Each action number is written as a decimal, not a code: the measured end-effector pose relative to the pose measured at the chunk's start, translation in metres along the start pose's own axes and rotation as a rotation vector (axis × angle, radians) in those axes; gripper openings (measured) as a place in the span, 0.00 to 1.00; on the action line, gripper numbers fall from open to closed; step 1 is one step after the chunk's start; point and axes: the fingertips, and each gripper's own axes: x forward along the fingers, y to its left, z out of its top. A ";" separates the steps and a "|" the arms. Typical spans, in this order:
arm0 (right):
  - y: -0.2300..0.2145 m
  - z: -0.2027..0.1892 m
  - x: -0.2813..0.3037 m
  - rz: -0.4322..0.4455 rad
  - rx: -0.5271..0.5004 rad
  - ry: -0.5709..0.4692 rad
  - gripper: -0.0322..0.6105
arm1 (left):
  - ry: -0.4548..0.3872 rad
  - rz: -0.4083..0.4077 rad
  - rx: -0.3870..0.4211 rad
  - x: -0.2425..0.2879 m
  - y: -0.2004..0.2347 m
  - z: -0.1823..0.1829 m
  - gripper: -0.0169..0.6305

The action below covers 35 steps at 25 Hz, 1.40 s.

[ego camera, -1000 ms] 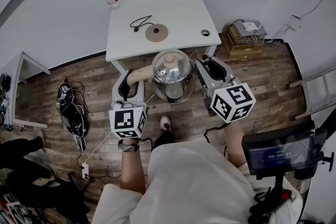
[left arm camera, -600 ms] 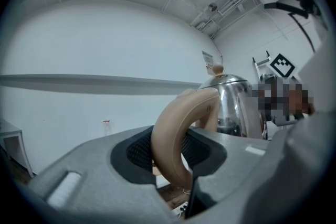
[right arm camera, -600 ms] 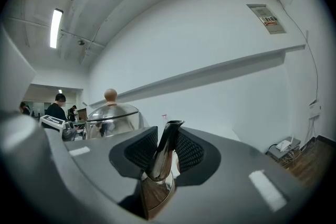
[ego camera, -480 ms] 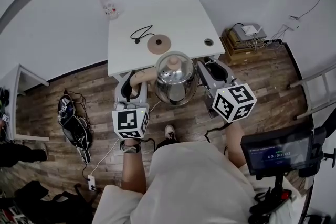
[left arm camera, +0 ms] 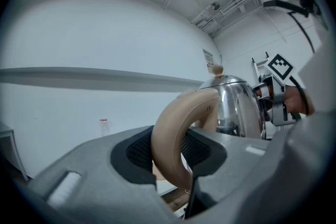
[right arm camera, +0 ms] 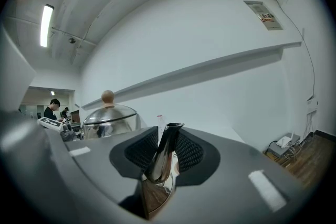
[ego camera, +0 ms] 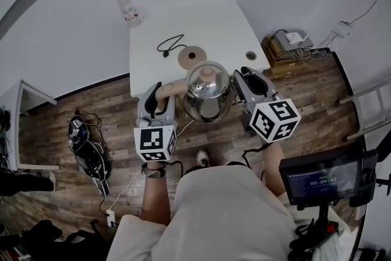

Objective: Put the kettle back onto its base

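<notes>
Kettle point(ego camera: 206, 92) has reached the white table point(ego camera: 201, 24) edge, over plank floor point(ego camera: 91, 101); left gripper point(ego camera: 159, 95) clamps its handle point(ego camera: 172, 88), right gripper point(ego camera: 250, 79) jaws closing on the spout point(right arm camera: 165, 149).

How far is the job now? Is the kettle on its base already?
Done: the kettle is lifted, left tongs clamped on its handle. In hand: it hangs at the table's near edge; right tongs are closing on the spout between them. Left: carry it over the base, which lies bare on the table, and set it down.
</notes>
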 end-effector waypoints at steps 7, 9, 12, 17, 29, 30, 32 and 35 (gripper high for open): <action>-0.002 0.000 0.004 -0.002 -0.006 0.000 0.20 | 0.003 -0.011 0.000 0.008 0.003 0.000 0.23; -0.001 0.001 0.006 -0.004 -0.021 0.001 0.20 | 0.003 -0.013 -0.008 0.009 0.005 -0.001 0.23; 0.001 0.005 0.017 -0.003 -0.028 0.003 0.20 | 0.008 -0.017 -0.014 0.014 0.014 0.000 0.23; -0.018 -0.002 0.049 0.011 -0.007 0.011 0.20 | 0.027 -0.003 -0.011 0.043 0.025 -0.012 0.23; -0.057 -0.002 0.130 0.051 0.012 0.034 0.20 | 0.056 0.026 -0.012 0.118 0.060 -0.025 0.23; -0.062 -0.002 0.136 0.053 0.015 0.036 0.20 | 0.059 0.027 -0.014 0.125 0.062 -0.026 0.23; -0.072 -0.003 0.154 0.058 0.022 0.042 0.19 | 0.067 0.028 -0.020 0.142 0.068 -0.032 0.23; -0.092 -0.008 0.193 0.061 0.024 0.063 0.19 | 0.080 0.029 -0.040 0.180 0.084 -0.047 0.23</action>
